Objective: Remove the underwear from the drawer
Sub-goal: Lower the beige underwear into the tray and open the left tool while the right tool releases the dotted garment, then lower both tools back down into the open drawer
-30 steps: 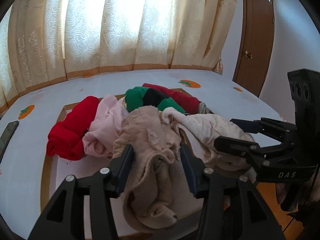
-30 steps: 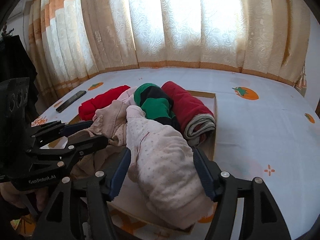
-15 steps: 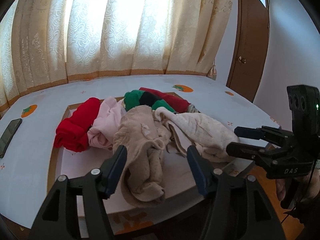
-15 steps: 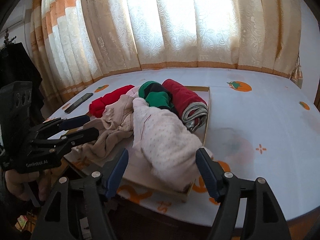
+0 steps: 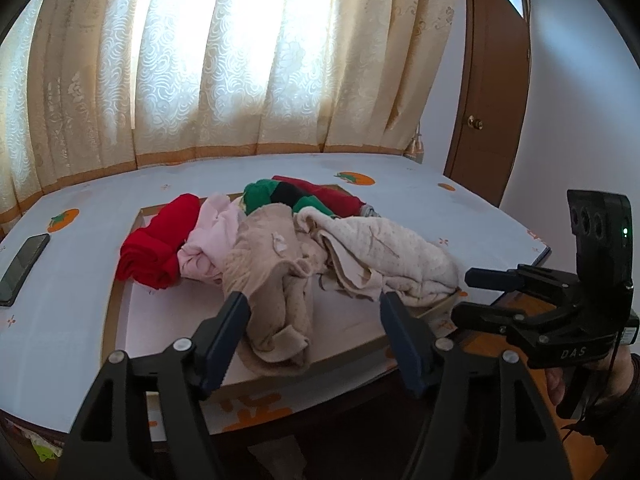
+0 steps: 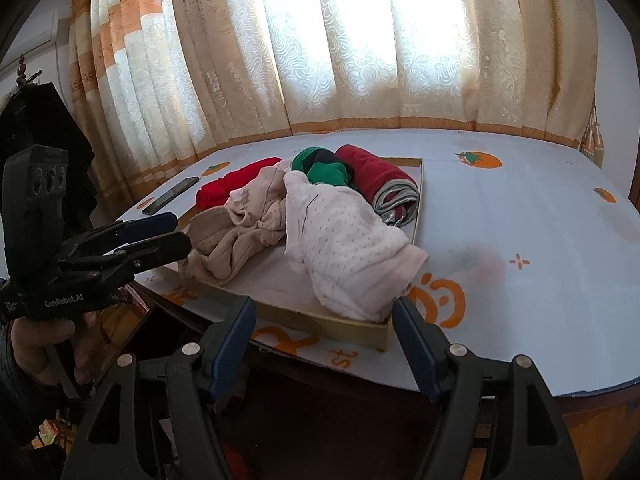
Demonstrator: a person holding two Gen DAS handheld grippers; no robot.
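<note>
Two grippers show here, one in each hand. The left gripper [image 5: 314,312] has its jaws wide apart, and they have just been opening. Nothing is pinched between them; the tan underwear [image 5: 276,276] lies past the tips, in the drawer. The right gripper [image 6: 324,320] is wide too, and its jaws were also opening, though they have nearly stopped. It holds nothing. The cream dotted underwear [image 6: 344,240] lies just in front of it, hanging a little over the near corner of the drawer.

One drawer [image 5: 120,320], flat and shallow, sits on the table [image 6: 540,240], which has a white cloth with orange pictures on it. Six bundles of cloth can be counted in the drawer: one bright red roll [image 5: 160,244], one pink piece [image 5: 208,240], the tan one, the cream dotted one, one green and black piece [image 6: 324,168], and one dark red roll [image 6: 384,180] with a grey end. They lie close together, touching each other.

One dark phone [image 5: 24,268] lies flat on the table, off to the left of the drawer. One brown door [image 5: 492,100] stands at the right, beside the long curtains [image 6: 360,48].
</note>
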